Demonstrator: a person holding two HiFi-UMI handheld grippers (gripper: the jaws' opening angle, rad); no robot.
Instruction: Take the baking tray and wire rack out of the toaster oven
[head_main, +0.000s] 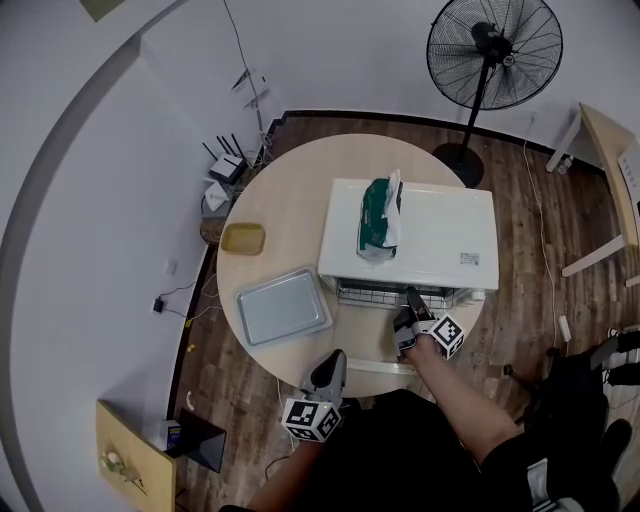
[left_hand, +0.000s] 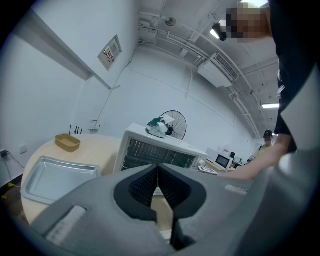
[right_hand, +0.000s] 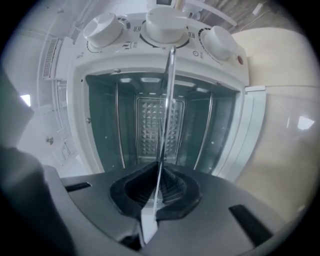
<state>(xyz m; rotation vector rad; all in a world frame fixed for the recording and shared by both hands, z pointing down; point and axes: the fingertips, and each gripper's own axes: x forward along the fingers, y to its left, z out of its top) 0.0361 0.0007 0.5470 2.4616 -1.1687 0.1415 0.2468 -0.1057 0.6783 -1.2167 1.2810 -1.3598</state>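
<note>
The wire rack (head_main: 378, 293), partly drawn out of the open toaster oven (head_main: 430, 225), is clamped edge-on between the closed jaws of the right gripper (right_hand: 159, 172), the baking tray (head_main: 283, 305) is seen lying on the round worktop (head_main: 290, 190) beside the oven, and the left gripper (left_hand: 158, 170) is held shut with nothing in it.

We find the white box-shaped toaster oven (head_main: 425, 230) taking the right half of the round beige tabletop (head_main: 290, 190), its mouth open toward us. The thin metal wire rack (head_main: 370, 293) spans the cavity, and the lowered glass door (right_hand: 285, 130) hangs out at the near edge. On the left, the flat silver baking tray (head_main: 283, 305) lies just beside the oven and the small yellow dish (head_main: 243, 238) behind it, with bare tabletop between and beyond them.
</note>
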